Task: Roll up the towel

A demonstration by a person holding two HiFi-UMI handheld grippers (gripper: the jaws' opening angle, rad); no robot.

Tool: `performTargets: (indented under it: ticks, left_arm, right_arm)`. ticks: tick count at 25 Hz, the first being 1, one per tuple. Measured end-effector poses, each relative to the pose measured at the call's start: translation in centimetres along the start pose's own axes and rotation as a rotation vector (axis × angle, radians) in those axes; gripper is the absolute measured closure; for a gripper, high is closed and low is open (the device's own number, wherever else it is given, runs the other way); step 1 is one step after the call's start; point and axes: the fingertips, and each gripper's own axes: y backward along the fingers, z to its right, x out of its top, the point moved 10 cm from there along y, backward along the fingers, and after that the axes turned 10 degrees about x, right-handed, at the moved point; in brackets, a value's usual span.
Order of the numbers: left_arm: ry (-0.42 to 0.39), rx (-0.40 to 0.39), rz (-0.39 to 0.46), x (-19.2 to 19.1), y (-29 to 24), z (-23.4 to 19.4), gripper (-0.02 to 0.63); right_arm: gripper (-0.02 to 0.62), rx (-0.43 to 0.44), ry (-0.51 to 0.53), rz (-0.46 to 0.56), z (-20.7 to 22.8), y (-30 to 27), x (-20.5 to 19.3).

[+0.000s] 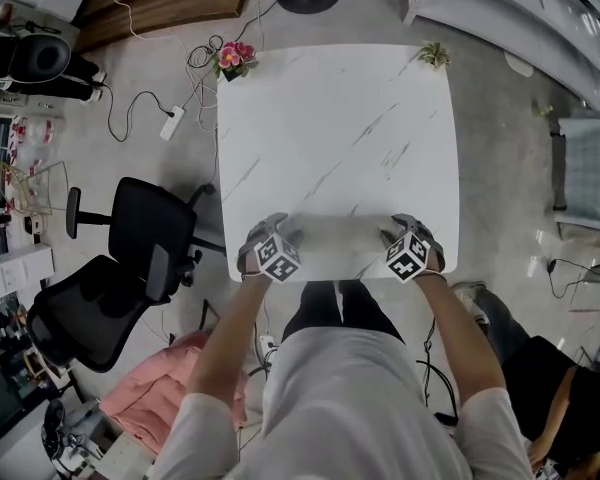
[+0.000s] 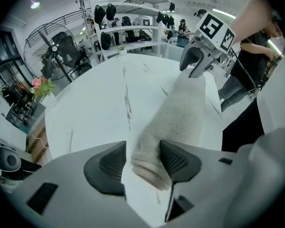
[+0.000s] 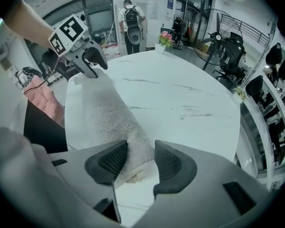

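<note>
Softly fuzzy towel cylinder (image 2: 175,113) between released fingers (image 2: 109,167): left gripper (image 2: 142,161); right gripper (image 3: 140,161).

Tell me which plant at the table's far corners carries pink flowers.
The plant with pink blooms at the white marbled table's far left corner; the far-right plant shows only green leaves.

Blk chairs (image 1: 145,226), concrete flr (image 1: 500,158)

Bright, even overhead light; soft shadows; fisheye warp, dark corners.
</note>
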Motion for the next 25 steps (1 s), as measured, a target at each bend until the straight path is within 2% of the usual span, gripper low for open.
performTargets:
  ticks: [4,9,15,19,25]
  left_arm:
    - [0.028,0.024,0.020,-0.5,-0.4,0.4,0.367]
    - [0.085,0.044,0.037,-0.8,0.5,0.8,0.393]
    - [0.128,0.129,0.048,-1.0,3.9,0.6,0.388]
    - [0.165,0.190,0.067,-1.2,6.4,0.9,0.392]
    - [0.254,0.234,0.150,-1.4,10.4,2.5,0.420]
  right_arm:
    - [0.396,-0.021,0.000,0.031,0.1,-0.7,-0.4]
    - [0.397,-0.007,-0.028,0.047,0.0,-0.4,-0.7]
    - [0.393,-0.009,-0.015,0.078,-0.5,1.5,-0.5]
    - [0.393,-0.024,-0.006,0.134,-1.0,3.7,-0.5]
    - [0.420,-0.069,-0.003,0.252,-3.0,7.9,-0.2]
